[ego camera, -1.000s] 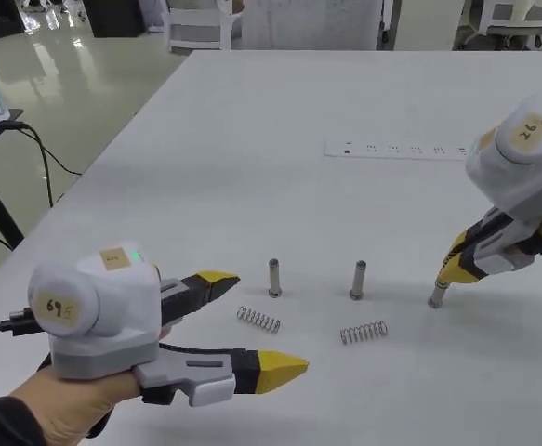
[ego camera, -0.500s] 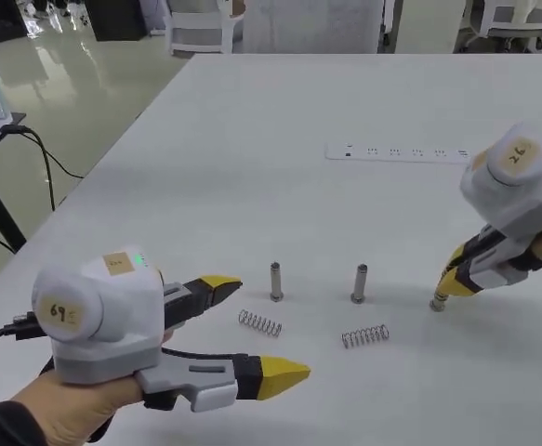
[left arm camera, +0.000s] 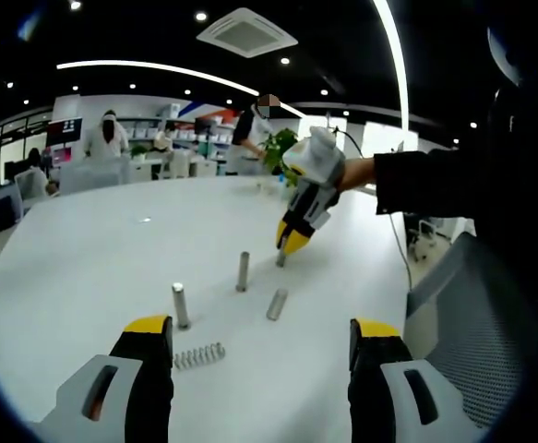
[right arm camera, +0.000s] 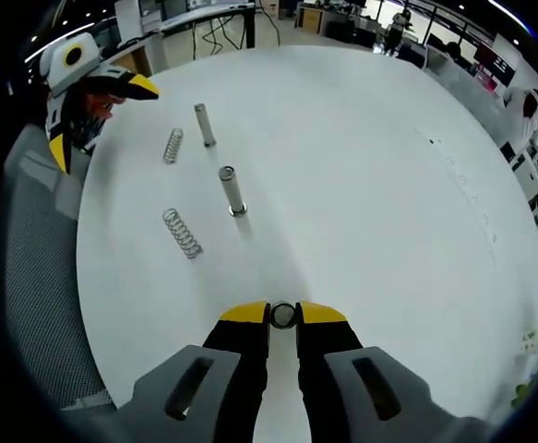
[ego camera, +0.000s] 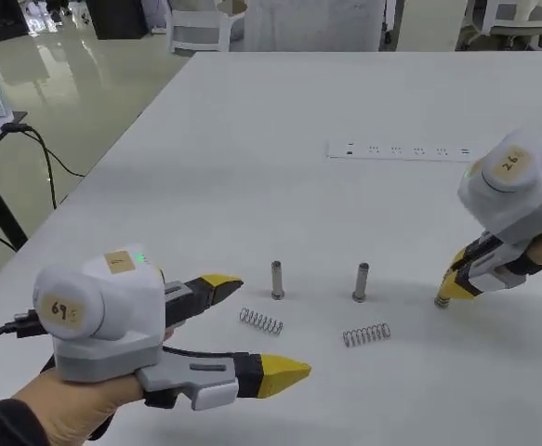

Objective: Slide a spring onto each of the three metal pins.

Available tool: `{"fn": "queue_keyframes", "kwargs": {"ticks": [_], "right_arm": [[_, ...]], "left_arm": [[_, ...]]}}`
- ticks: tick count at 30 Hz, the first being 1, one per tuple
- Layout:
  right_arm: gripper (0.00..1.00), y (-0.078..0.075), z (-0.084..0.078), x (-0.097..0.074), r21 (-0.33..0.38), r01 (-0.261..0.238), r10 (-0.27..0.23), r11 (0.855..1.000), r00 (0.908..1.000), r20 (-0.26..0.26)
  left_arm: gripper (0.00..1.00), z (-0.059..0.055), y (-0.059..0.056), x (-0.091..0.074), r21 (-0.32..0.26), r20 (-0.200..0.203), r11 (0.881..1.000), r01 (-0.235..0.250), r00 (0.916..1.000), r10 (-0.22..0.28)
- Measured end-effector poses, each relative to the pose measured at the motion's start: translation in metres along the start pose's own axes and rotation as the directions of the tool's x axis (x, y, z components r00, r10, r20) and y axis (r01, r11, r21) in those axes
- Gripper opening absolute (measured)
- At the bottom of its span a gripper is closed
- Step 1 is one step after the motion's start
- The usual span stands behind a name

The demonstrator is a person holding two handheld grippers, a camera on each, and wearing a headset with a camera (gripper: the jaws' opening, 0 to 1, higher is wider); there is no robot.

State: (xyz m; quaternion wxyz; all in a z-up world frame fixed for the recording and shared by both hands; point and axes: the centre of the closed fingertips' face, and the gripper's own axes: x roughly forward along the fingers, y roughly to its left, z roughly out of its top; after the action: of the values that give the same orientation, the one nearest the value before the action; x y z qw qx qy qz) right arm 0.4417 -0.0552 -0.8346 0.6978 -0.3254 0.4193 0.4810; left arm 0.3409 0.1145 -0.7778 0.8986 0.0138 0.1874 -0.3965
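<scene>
Three pins in a row on the white desk (ego camera: pixel 252 167): left pin (ego camera: pixel 277 279), middle pin (ego camera: pixel 361 281), right pin (ego camera: pixel 442 300). Right tongs (ego camera: pixel 449 292) pinch the right pin's top end. Left tongs (ego camera: pixel 272 324) spread wide at near left, holding nothing. Left spring (ego camera: pixel 259 321) lies loose just near of the left pin, right spring (ego camera: pixel 366 334) near of the middle pin. Power strip (ego camera: pixel 396 150) at far right.

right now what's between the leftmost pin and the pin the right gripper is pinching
The middle metal pin, upright and bare, as the head view shows.
</scene>
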Motion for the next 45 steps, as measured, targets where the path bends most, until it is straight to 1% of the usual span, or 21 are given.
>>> {"fn": "queue_keyframes", "kwargs": {"ticks": [3, 4, 9, 13, 28, 36, 45], "right_arm": [[0.08, 0.000, -0.002, 0.002, 0.002, 0.000, 0.000, 1.000, 1.0000, -0.004], [0.08, 0.000, -0.001, 0.002, 0.001, 0.001, -0.001, 1.000, 1.0000, 0.003], [0.09, -0.001, -0.001, 0.002, 0.005, -0.003, 0.003, 1.000, 1.0000, 0.004], [0.10, -0.002, -0.002, 0.003, -0.009, 0.004, -0.004, 1.000, 1.0000, 0.001], [0.28, -0.004, 0.004, 0.000, -0.032, 0.016, -0.015, 0.999, 0.9992, 0.037], [0.34, -0.001, 0.011, -0.004, -0.060, 0.019, -0.015, 0.998, 0.9978, 0.065], [0.36, 0.008, 0.024, -0.006, -0.099, 0.005, 0.004, 0.995, 0.9964, 0.085]], "left_arm": [[0.74, -0.001, 0.000, 0.000, -0.001, -0.001, 1.000, -0.001, 1.0000, 0.001], [0.74, -0.001, 0.001, 0.000, -0.002, -0.001, 1.000, -0.001, 1.0000, 0.001], [0.74, -0.001, 0.000, 0.000, -0.002, -0.003, 1.000, 0.000, 1.0000, 0.000], [0.74, -0.001, 0.001, 0.000, -0.003, -0.003, 1.000, -0.003, 1.0000, 0.003], [0.74, 0.000, 0.000, 0.001, 0.000, -0.005, 1.000, -0.001, 1.0000, 0.001], [0.74, -0.001, 0.000, 0.001, 0.001, -0.005, 1.000, 0.001, 1.0000, -0.001], [0.74, -0.001, -0.001, 0.001, 0.001, -0.006, 1.000, 0.003, 1.0000, -0.003]]}}
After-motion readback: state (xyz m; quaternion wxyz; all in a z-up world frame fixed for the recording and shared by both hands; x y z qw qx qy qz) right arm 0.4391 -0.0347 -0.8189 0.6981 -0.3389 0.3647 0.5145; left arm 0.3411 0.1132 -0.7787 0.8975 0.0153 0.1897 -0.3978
